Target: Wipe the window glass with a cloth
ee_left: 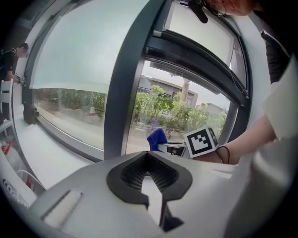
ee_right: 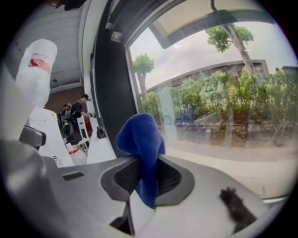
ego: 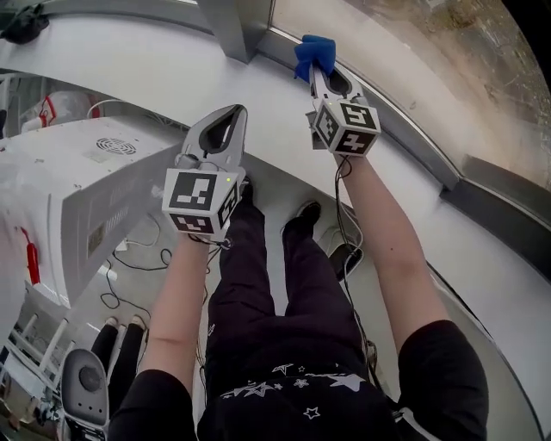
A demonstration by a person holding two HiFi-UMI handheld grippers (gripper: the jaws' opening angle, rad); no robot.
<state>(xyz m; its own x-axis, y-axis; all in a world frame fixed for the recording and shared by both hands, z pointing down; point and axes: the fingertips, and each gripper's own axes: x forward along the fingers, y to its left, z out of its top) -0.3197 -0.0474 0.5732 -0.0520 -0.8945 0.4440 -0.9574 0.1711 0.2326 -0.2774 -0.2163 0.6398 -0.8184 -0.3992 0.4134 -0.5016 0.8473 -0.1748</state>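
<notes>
A blue cloth (ego: pixel 312 50) is pinched in my right gripper (ego: pixel 312 69), which is shut on it, close to the lower edge of the window glass (ego: pixel 405 43). In the right gripper view the cloth (ee_right: pixel 141 137) bunches up above the jaws of the right gripper (ee_right: pixel 146 162), with the glass (ee_right: pixel 223 93) just beyond. My left gripper (ego: pixel 238 110) hovers over the white sill, shut and empty, left of the right one. The left gripper view shows the left gripper (ee_left: pixel 148 155) with its jaws together, and the cloth (ee_left: pixel 157 138) and glass (ee_left: pixel 181 111) ahead.
A dark window post (ego: pixel 232 26) rises between two panes. The white sill (ego: pixel 155 69) curves along under the glass. A white machine (ego: pixel 69 198) stands at the left, with cables (ego: pixel 138 258) on the floor. Another person (ee_right: pixel 84 109) stands farther back in the room.
</notes>
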